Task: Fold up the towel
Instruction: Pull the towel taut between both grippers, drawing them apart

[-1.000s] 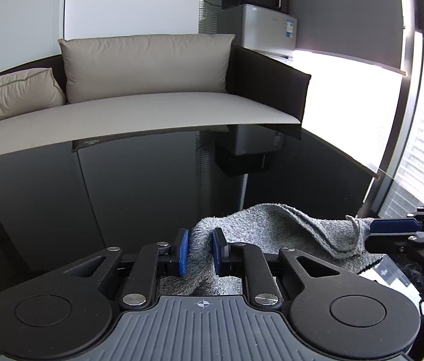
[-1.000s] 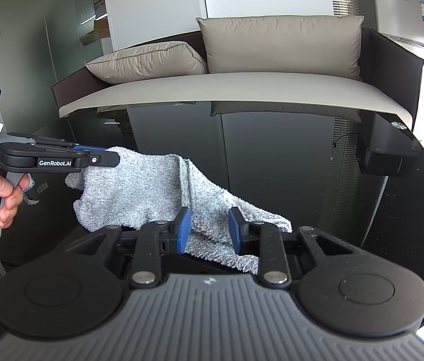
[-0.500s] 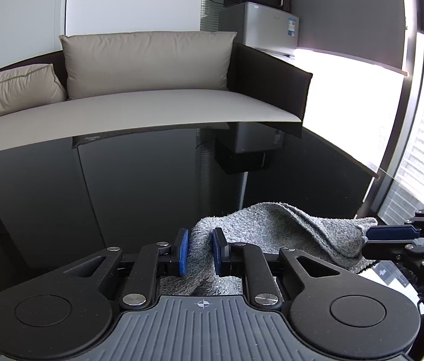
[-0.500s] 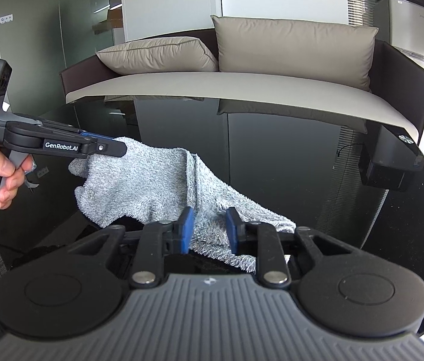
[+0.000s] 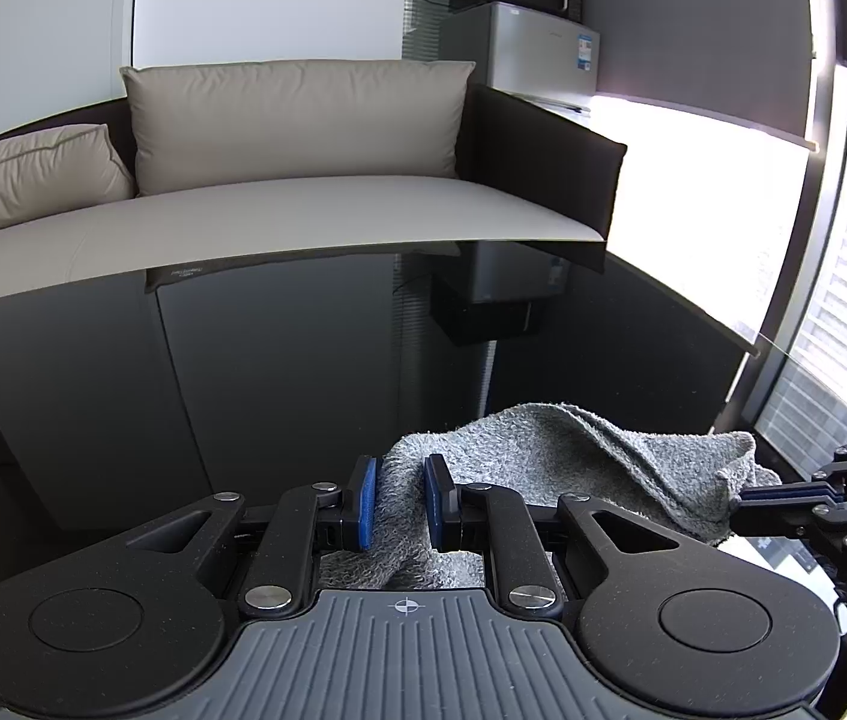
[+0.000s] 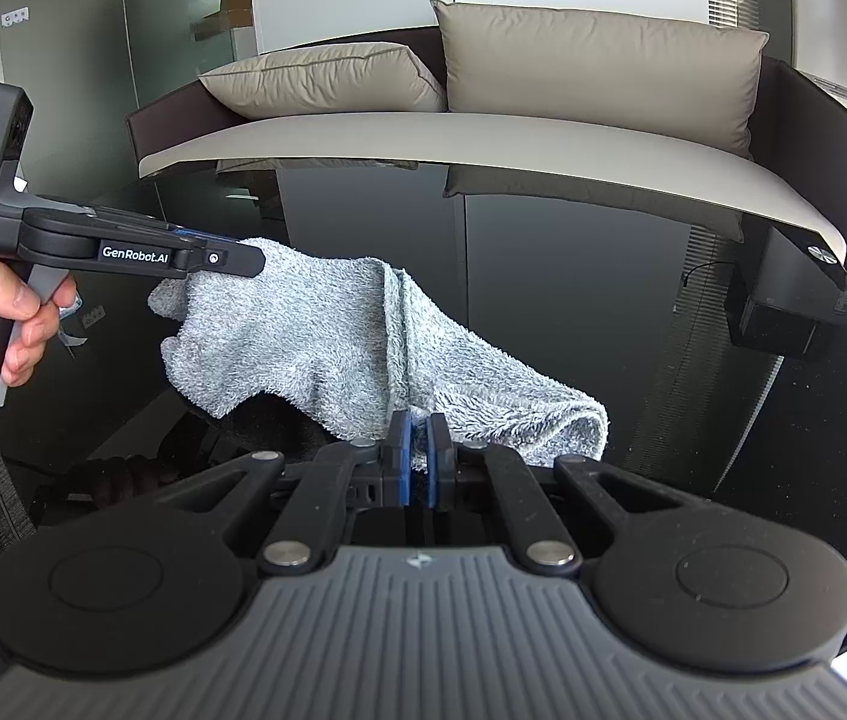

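Observation:
A grey terry towel hangs bunched between my two grippers above the black glass table. My left gripper is shut on one corner of it, with cloth bunched between the blue pads. My right gripper is shut on another corner of the towel. The right gripper also shows at the right edge of the left wrist view, pinching the towel. The left gripper shows in the right wrist view, held by a hand, with the towel draped below it.
A beige sofa with cushions stands behind the table's far edge. A small fridge with a microwave on top stands at the back right. A bright window lies to the right.
My right gripper has closed from open onto the towel's corner. The towel has lifted a little and stretches more between the grippers. The left gripper keeps its hold.

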`<state>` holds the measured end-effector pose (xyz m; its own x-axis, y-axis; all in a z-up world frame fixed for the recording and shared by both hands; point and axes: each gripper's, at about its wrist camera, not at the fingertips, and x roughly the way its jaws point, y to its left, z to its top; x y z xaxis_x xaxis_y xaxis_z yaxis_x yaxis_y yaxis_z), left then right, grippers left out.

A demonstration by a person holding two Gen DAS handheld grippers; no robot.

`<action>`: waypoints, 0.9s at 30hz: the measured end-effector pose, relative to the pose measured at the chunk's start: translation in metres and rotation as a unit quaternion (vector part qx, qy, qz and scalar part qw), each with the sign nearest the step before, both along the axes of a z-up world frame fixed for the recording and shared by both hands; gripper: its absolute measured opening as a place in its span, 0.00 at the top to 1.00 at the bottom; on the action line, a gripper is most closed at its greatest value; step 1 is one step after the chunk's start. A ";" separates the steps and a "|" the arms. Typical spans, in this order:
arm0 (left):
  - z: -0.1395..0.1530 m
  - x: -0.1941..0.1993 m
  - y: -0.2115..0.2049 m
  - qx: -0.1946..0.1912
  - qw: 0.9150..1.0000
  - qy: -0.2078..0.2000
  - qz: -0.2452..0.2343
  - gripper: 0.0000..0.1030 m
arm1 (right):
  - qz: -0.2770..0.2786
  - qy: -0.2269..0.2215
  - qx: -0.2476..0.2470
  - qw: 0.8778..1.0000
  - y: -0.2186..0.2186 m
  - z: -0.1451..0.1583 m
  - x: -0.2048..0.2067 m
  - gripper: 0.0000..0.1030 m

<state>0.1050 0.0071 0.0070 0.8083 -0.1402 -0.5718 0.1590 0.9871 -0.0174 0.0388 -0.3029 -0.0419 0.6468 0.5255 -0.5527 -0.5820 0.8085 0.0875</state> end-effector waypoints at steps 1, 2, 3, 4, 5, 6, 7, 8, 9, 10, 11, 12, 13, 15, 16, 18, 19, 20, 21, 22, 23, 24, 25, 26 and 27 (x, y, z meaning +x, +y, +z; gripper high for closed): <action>0.000 0.000 0.000 0.000 1.000 0.000 0.000 0.85 | 0.000 0.001 0.004 1.000 -0.002 0.001 0.000 0.95; 0.000 0.000 0.000 0.000 1.000 0.000 0.001 0.85 | -0.001 -0.005 0.007 1.000 -0.003 0.002 -0.001 0.95; 0.000 0.000 0.000 0.000 1.000 -0.001 0.002 0.84 | -0.001 -0.012 0.009 1.000 -0.003 0.004 -0.003 0.95; 0.001 0.000 0.000 0.000 1.000 -0.002 0.004 0.84 | -0.002 -0.022 0.016 1.000 -0.005 0.006 -0.005 0.95; 0.001 0.000 0.001 0.000 1.000 -0.004 0.006 0.84 | -0.007 -0.027 0.027 0.999 -0.008 0.009 -0.006 0.95; 0.001 0.000 0.001 -0.001 1.000 -0.005 0.007 0.84 | -0.012 -0.031 0.039 0.999 -0.011 0.011 -0.006 0.95; 0.002 -0.001 0.002 -0.003 1.000 -0.009 0.009 0.84 | -0.017 -0.037 0.049 0.998 -0.014 0.014 -0.006 0.95; 0.003 -0.001 0.002 -0.004 1.000 -0.011 0.010 0.84 | -0.022 -0.045 0.059 0.997 -0.017 0.017 -0.007 0.95; 0.003 -0.001 0.003 -0.004 1.000 -0.012 0.010 0.84 | -0.027 -0.052 0.068 0.996 -0.020 0.020 -0.008 0.95; 0.003 -0.001 0.003 -0.004 1.000 -0.012 0.011 0.84 | -0.030 -0.062 0.081 0.994 -0.023 0.023 -0.009 0.96; 0.003 -0.002 0.003 -0.003 1.000 -0.012 0.011 0.85 | -0.032 -0.074 0.095 0.992 -0.026 0.026 -0.011 0.96; 0.003 -0.002 0.002 -0.003 1.000 -0.013 0.010 0.86 | -0.030 -0.083 0.108 0.990 -0.029 0.029 -0.013 0.96; 0.003 -0.002 0.001 -0.002 1.000 -0.013 0.008 0.88 | -0.029 -0.089 0.120 0.988 -0.032 0.031 -0.014 0.96; 0.003 -0.003 0.001 0.000 1.000 -0.014 0.006 0.88 | -0.026 -0.096 0.140 0.985 -0.037 0.034 -0.016 0.96; 0.003 -0.003 0.000 0.002 1.000 -0.014 0.004 0.88 | -0.022 -0.092 0.143 0.985 -0.038 0.034 -0.015 0.96; 0.001 -0.005 -0.002 0.008 1.000 -0.010 -0.003 0.87 | -0.009 -0.081 0.147 0.986 -0.039 0.034 -0.014 0.96; 0.000 -0.006 -0.003 0.012 1.000 -0.007 -0.007 0.86 | 0.001 -0.069 0.126 0.990 -0.035 0.031 -0.013 0.96; -0.001 -0.007 -0.004 0.017 1.000 -0.006 -0.010 0.86 | 0.010 -0.062 0.109 0.992 -0.030 0.028 -0.012 0.96; -0.001 -0.008 -0.005 0.022 1.000 -0.006 -0.012 0.86 | 0.016 -0.057 0.096 0.994 -0.027 0.026 -0.012 0.96; -0.001 -0.009 -0.005 0.026 1.000 -0.008 -0.012 0.85 | 0.027 -0.051 0.091 0.994 -0.023 0.024 -0.012 0.96; -0.001 -0.010 -0.006 0.031 0.999 -0.010 -0.011 0.84 | 0.035 -0.044 0.089 0.994 -0.021 0.024 -0.011 0.96; -0.001 -0.012 -0.006 0.033 0.999 -0.011 -0.009 0.83 | 0.035 -0.040 0.083 0.995 -0.020 0.023 -0.011 0.96; -0.001 -0.012 -0.006 0.033 0.999 -0.011 -0.008 0.83 | 0.032 -0.038 0.079 0.996 -0.019 0.022 -0.010 0.96; -0.001 -0.012 -0.005 0.032 0.999 -0.011 -0.006 0.83 | 0.029 -0.033 0.075 0.996 -0.018 0.021 -0.008 0.96; -0.001 -0.012 -0.004 0.032 0.999 -0.011 -0.004 0.82 | 0.026 -0.031 0.072 0.997 -0.018 0.021 -0.007 0.96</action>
<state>0.0925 0.0032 0.0059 0.8204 -0.1101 -0.5611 0.1656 0.9850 0.0488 0.0321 -0.3210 -0.0211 0.6472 0.6308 -0.4280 -0.6312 0.7583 0.1632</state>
